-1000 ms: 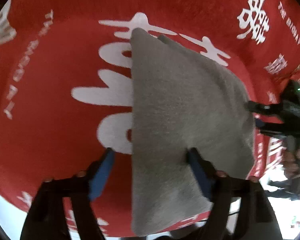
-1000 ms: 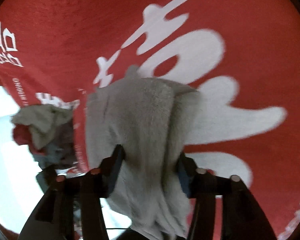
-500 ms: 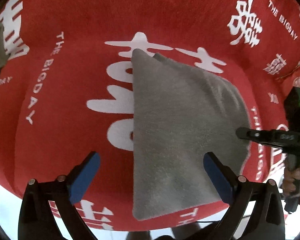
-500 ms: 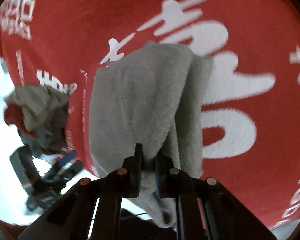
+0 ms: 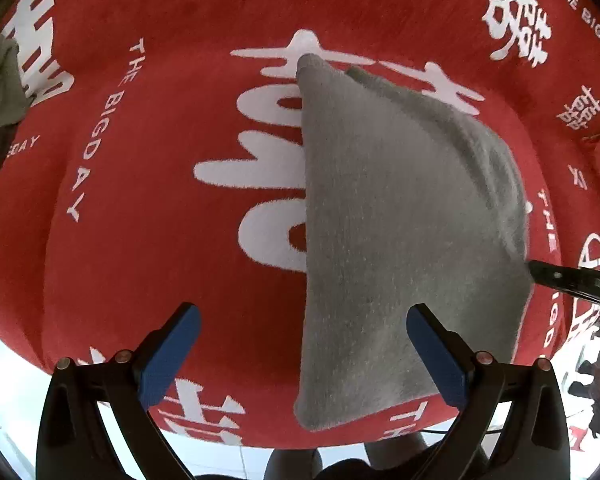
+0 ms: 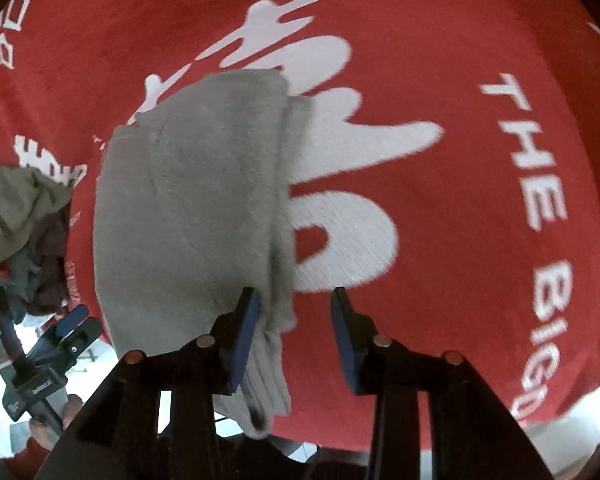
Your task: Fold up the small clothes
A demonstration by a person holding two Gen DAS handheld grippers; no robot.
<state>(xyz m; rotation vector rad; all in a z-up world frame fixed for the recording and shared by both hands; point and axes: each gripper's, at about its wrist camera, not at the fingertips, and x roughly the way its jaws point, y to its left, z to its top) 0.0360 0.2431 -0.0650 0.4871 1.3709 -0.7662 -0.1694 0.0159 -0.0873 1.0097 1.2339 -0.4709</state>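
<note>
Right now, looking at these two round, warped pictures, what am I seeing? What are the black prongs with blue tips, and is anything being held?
No robot here: a person carries a hand-held gripper in each hand, with a fisheye camera on each looking along its two fingers. The left hand-held gripper is wide open above the folded grey towel, holding nothing. In the right one's view, the right hand-held gripper is opening at the towel's edge, gripping nothing. Everything lies on a red blanket with white lettering; crumpled clothes wait aside.
</note>
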